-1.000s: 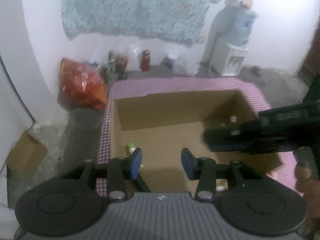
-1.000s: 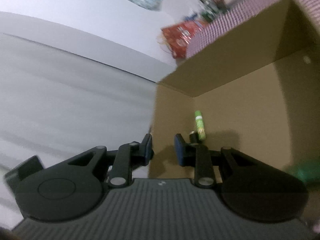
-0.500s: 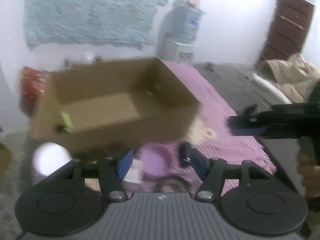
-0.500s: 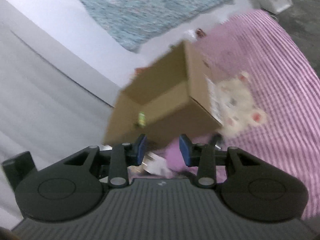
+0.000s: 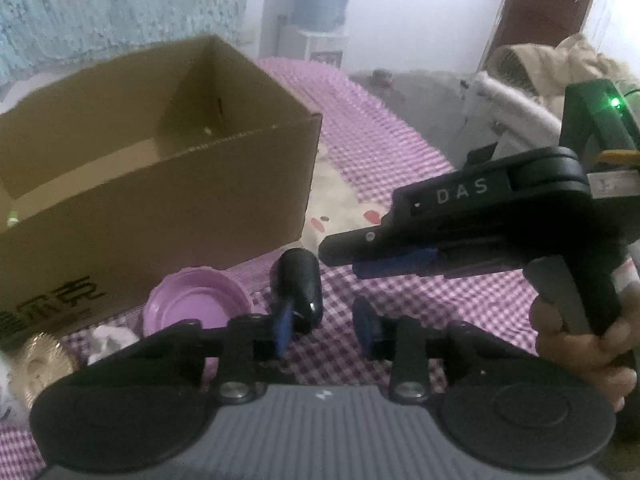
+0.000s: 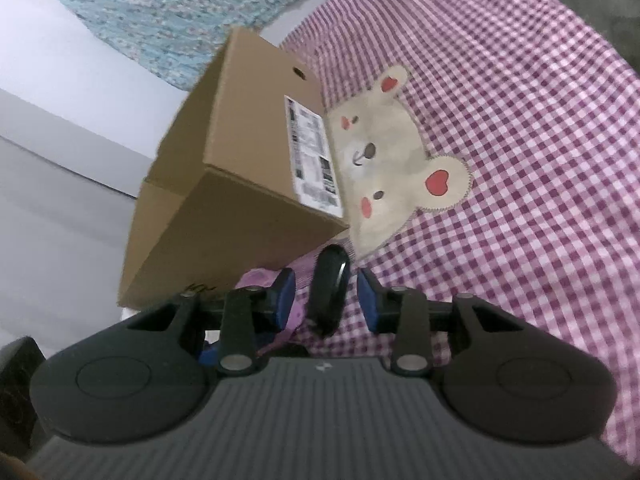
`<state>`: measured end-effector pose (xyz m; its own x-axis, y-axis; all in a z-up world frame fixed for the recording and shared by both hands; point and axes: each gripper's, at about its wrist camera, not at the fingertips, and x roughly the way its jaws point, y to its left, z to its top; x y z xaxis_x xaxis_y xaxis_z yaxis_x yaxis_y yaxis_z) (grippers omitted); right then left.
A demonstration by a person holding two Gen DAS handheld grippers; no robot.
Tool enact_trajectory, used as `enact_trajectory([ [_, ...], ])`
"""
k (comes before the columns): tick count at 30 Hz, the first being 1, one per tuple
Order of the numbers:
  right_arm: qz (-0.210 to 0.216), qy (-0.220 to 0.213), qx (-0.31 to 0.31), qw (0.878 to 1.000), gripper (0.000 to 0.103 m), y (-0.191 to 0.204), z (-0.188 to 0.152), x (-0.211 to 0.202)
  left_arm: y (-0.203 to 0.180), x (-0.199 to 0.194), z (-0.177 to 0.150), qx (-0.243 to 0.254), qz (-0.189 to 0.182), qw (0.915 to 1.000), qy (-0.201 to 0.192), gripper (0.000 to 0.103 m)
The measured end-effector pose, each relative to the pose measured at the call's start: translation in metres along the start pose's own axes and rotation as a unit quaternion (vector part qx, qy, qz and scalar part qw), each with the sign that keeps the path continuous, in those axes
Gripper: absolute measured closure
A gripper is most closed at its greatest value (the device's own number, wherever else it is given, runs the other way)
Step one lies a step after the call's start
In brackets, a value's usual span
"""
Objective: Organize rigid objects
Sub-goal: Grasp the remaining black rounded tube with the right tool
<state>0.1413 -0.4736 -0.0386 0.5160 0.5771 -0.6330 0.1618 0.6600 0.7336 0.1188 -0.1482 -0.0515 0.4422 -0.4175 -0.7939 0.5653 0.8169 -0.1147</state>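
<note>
- The left gripper (image 5: 322, 330) is seen parted after closing, nothing pressed; a black object (image 5: 300, 288) lies just beyond its left pad.
- The right gripper (image 6: 326, 300) is parted, closing slightly, the black object (image 6: 330, 290) framed between untouched; the cardboard box (image 6: 240, 200) sits ahead-left.

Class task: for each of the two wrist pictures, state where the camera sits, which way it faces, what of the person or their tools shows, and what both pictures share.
Left wrist: sits behind the left tongs, facing down at the open brown cardboard box; right tongs and gripping hand show.
Right wrist: sits behind the right tongs, facing down across the purple checked cloth; only its own tongs show.
Shared: box, cloth, round purple plastic lid, glossy black oval object framed between open blue pads.
</note>
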Motion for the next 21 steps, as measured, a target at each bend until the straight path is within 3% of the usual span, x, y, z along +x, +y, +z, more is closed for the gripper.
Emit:
enact_trajectory([
  [11, 0.012, 0.033, -0.002, 0.999, 0.077, -0.004, 0.017, 0.038, 0.003, 0.036, 0.017, -0.004, 0.032, 0.9981, 0.053, 0.070],
  [21, 0.037, 0.040, 0.022, 0.998, 0.083, -0.013, 0.011, 0.032, -0.005, 0.039, 0.018, 0.011, 0.029, 0.9983, 0.049, 0.066],
])
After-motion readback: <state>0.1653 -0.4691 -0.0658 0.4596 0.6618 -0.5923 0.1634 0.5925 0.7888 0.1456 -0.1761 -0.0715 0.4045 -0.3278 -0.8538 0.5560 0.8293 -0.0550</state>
